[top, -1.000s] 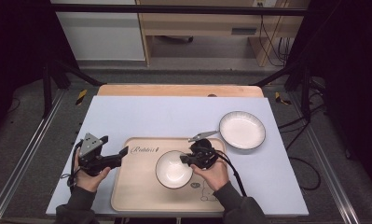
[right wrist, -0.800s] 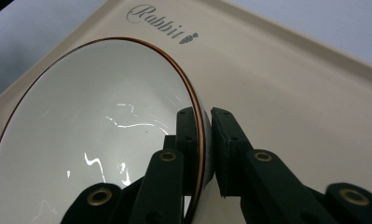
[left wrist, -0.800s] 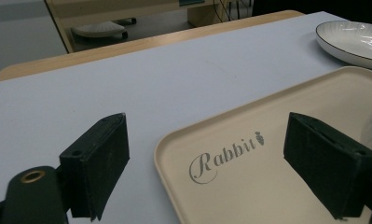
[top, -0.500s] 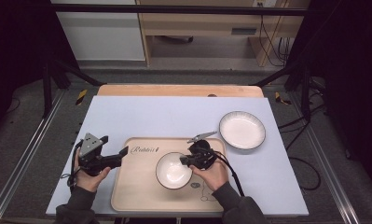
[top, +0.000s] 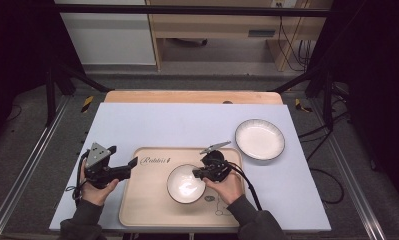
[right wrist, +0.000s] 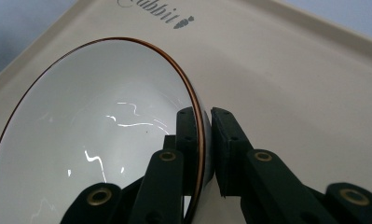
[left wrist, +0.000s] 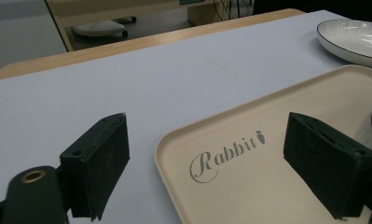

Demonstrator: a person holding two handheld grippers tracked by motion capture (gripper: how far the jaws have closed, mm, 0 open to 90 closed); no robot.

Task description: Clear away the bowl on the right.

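Note:
A white bowl (top: 185, 183) with a thin brown rim sits on the beige tray (top: 152, 200) lettered "Rabbit". My right gripper (top: 196, 173) is shut on the bowl's right rim; in the right gripper view one jaw is inside the bowl (right wrist: 99, 135) and the other outside it, the gripper (right wrist: 203, 122) pinching the rim. My left gripper (top: 132, 164) is open at the tray's left edge, pointing right. In the left gripper view it (left wrist: 204, 154) straddles the tray corner (left wrist: 249, 182) with nothing between the jaws.
A white plate (top: 259, 138) with a dark rim lies on the pale blue table cover to the right of the tray, also far right in the left gripper view (left wrist: 354, 39). A wooden table edge (top: 192, 96) runs along the back.

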